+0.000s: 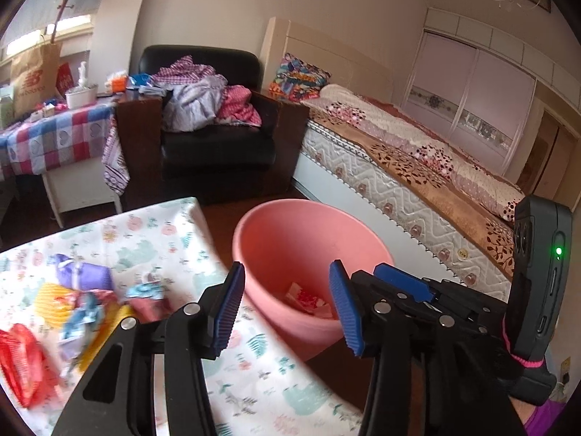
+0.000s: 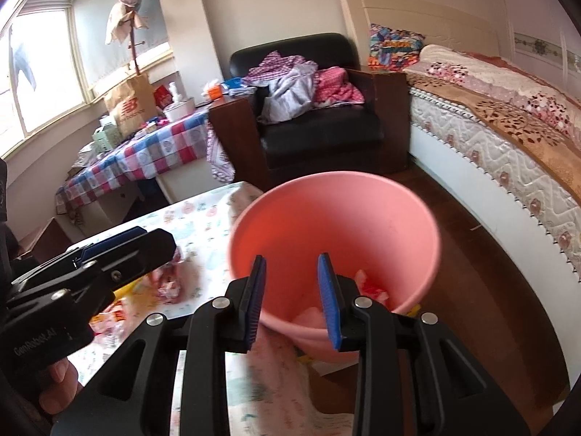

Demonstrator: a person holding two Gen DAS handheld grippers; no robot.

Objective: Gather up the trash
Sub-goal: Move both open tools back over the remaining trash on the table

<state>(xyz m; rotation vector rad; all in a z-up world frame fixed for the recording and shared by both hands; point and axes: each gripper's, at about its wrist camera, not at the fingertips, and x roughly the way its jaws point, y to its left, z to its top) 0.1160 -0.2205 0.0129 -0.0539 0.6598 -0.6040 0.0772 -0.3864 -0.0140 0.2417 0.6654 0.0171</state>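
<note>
A pink plastic bin (image 1: 308,239) stands on the floor beside the small table; it also shows in the right wrist view (image 2: 334,225). Red and white wrappers (image 1: 307,299) lie in its bottom, seen too in the right wrist view (image 2: 370,287). A pile of colourful wrappers (image 1: 76,301) lies on the floral tablecloth (image 1: 254,381). My left gripper (image 1: 285,312) is open and empty, over the table edge by the bin. My right gripper (image 2: 294,299) is open and empty, above the bin's near rim. The left gripper appears at the left in the right wrist view (image 2: 120,254).
A bed (image 1: 417,167) runs along the right. A black armchair (image 1: 214,120) piled with clothes stands at the back. A checked-cloth table (image 1: 54,134) with a paper bag and boxes is at the left. Dark wood floor (image 2: 490,290) lies between bin and bed.
</note>
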